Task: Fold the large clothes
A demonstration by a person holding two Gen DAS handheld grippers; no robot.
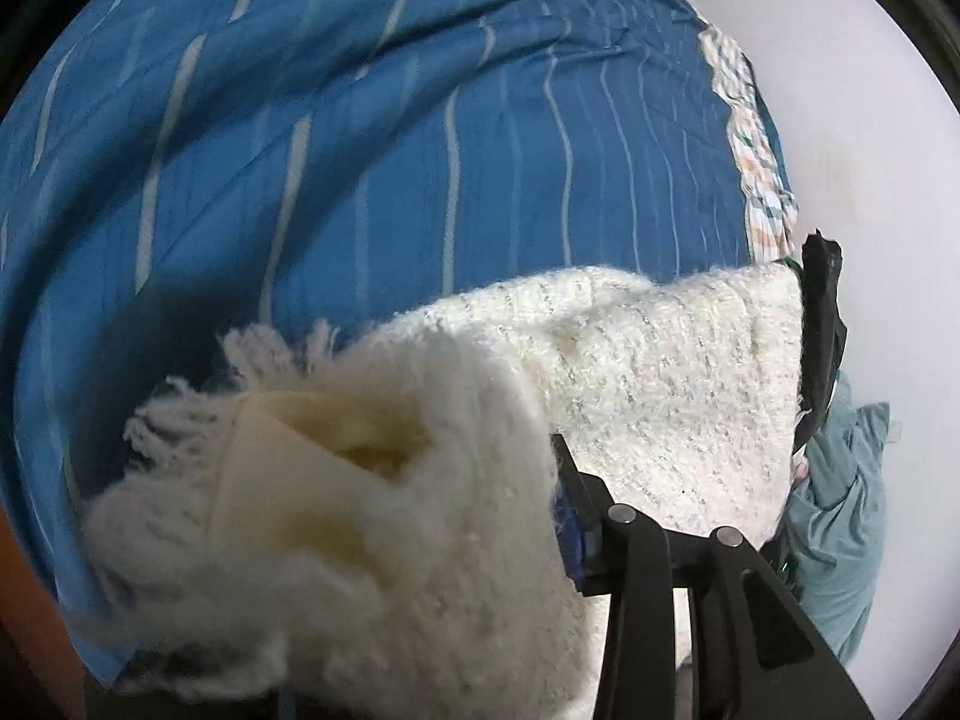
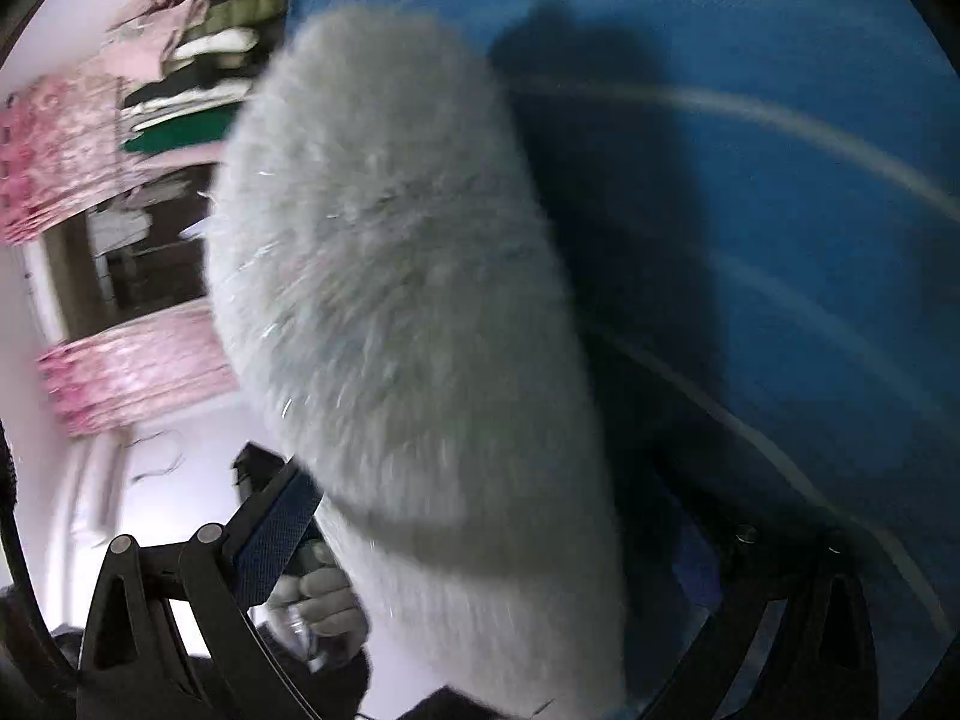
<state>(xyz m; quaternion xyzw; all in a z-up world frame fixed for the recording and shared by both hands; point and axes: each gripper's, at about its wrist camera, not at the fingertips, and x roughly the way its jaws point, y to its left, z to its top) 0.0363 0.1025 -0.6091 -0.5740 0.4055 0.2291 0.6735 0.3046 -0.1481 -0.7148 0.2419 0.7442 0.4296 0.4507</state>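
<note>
left hand-held gripper (image 1: 540,516) clamping cream knit (image 1: 630,372)

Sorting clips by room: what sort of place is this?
Probably a bedroom: a blue striped bedsheet spread over a bed, shelves of folded clothes by a white wall, and a teal garment lying nearby.

One fluffy cream garment (image 1: 630,372) is seen on one blue striped bedsheet (image 1: 360,150). One teal cloth (image 1: 840,510) is counted at the right, and two pink patterned shelf trims (image 2: 66,162) are counted.
</note>
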